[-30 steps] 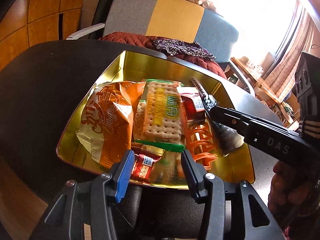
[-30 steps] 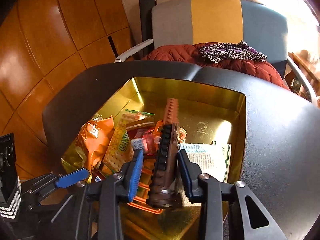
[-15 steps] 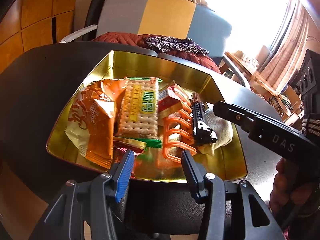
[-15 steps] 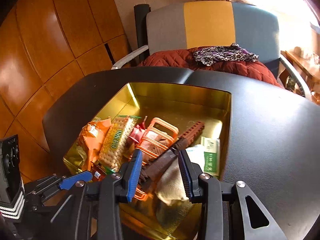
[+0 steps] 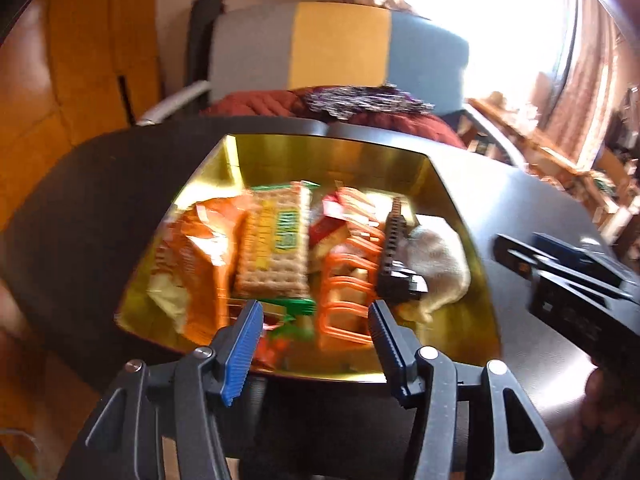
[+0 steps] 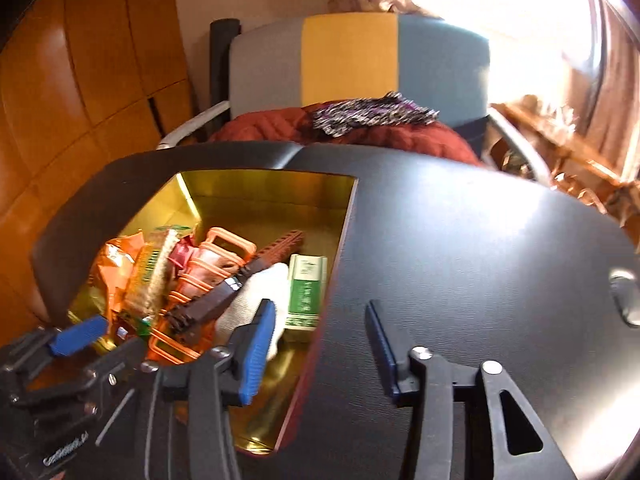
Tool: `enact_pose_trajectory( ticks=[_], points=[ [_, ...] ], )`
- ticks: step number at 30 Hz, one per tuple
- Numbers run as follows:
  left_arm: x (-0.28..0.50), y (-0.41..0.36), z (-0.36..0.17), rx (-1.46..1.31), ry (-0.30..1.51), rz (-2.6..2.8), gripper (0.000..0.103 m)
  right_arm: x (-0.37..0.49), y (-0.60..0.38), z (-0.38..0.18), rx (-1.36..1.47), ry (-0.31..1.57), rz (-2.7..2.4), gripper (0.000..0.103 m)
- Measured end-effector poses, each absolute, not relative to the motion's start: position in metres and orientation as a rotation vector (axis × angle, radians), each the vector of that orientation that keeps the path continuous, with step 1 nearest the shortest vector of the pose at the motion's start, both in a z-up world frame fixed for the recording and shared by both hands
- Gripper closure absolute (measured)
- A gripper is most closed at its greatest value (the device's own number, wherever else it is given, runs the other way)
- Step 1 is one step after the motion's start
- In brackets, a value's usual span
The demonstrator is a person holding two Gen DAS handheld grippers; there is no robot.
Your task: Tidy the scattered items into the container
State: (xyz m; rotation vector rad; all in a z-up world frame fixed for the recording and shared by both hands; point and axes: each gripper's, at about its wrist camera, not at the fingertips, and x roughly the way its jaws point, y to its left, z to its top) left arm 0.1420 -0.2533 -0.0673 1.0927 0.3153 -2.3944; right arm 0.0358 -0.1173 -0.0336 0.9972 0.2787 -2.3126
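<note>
Gold-lined rectangular metal container [image 5: 328,152] holds snacks ahead of left gripper [image 5: 314,344]; right gripper [image 6: 320,344] beside it; both jaws opening, empty.

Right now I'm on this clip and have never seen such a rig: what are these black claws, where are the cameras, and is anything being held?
There is no robot. A person carries a hand-held gripper in each hand, and each has a fisheye camera looking out along its two fingers. The left view shows the left hand-held gripper above the near edge of a gold tin on a black table. The right view shows the right hand-held gripper over bare table beside the tin. Both pairs of jaws are opening with nothing between them. In the tin lie an orange snack bag, a cracker pack, an orange plastic rack, a dark toothed clip, a white cloth and a green box.
</note>
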Motion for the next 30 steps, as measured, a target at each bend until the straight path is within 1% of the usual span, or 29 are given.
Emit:
enact_pose_trajectory(
  ticks=[3, 4, 5, 7, 13, 17, 20, 24, 30],
  points=[
    [0.144, -0.248, -0.065, 1.069, 0.207, -2.284, 0.047, 0.044, -0.117, -0.031, 0.981, 0.293, -2.357, 0.037],
    [0.146, -0.248, -0.063, 1.061, 0.186, -2.258, 0.047, 0.047, -0.118, -0.031, 0.978, 0.302, -2.366, 0.032],
    [0.148, -0.248, -0.062, 1.054, 0.166, -2.233, 0.047, 0.050, -0.119, -0.031, 0.973, 0.307, -2.368, 0.030],
    [0.155, -0.250, -0.059, 1.021, 0.173, -2.224, 0.047, 0.057, -0.121, -0.031, 0.961, 0.311, -2.362, 0.029],
    [0.165, -0.260, -0.062, 1.050, 0.254, -2.199, 0.047, 0.076, -0.131, -0.030, 0.920, 0.349, -2.343, 0.025],
    [0.171, -0.257, -0.062, 1.029, 0.229, -2.183, 0.047, 0.085, -0.135, -0.034, 0.918, 0.362, -2.339, 0.018],
    [0.172, -0.257, -0.063, 1.030, 0.259, -2.191, 0.047, 0.090, -0.136, -0.037, 0.930, 0.359, -2.338, 0.014],
    [0.172, -0.259, -0.065, 1.042, 0.304, -2.199, 0.048, 0.092, -0.136, -0.039, 0.938, 0.358, -2.344, 0.013],
    [0.174, -0.257, -0.065, 1.038, 0.314, -2.201, 0.048, 0.093, -0.136, -0.040, 0.942, 0.356, -2.358, 0.012]
  ],
)
